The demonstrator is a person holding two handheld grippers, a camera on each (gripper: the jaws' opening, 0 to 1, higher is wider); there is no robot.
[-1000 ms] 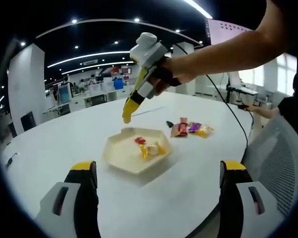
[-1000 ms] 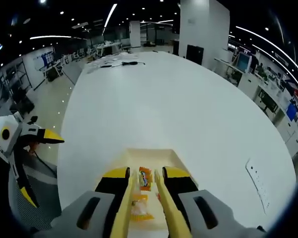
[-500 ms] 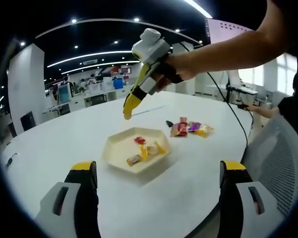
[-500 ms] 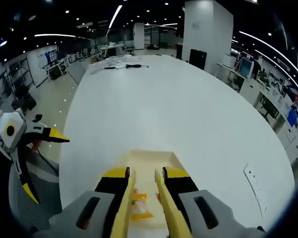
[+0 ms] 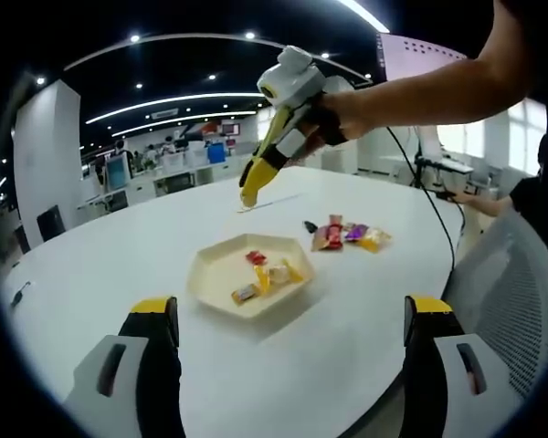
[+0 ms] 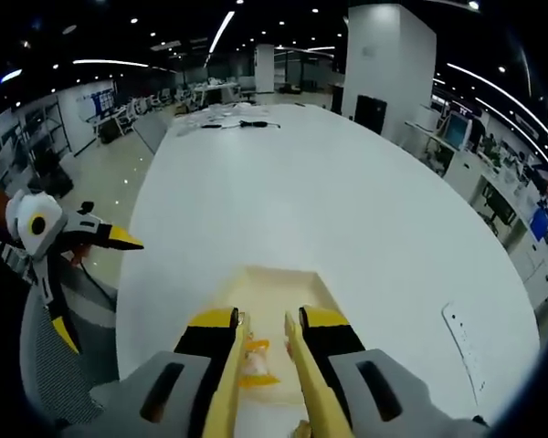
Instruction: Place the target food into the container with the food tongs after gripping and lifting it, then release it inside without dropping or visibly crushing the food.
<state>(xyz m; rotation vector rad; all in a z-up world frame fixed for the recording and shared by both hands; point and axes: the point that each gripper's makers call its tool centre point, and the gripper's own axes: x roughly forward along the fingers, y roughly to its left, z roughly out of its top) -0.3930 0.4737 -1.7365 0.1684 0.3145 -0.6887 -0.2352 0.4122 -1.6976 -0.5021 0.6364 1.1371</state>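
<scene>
Tongs (image 5: pixel 247 194) on the right gripper (image 5: pixel 288 109) hang slightly parted and empty above the hexagonal tray (image 5: pixel 217 265), where wrapped candies (image 5: pixel 267 273) lie below them. Release looks done; next comes a reach to the loose candies (image 5: pixel 347 236) on the bench (image 5: pixel 100 265) just beyond. Left gripper (image 5: pixel 290 365) idles open.

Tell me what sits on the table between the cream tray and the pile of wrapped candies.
Nothing: in the left gripper view, bare white table separates the cream tray from the pile of wrapped candies.
</scene>
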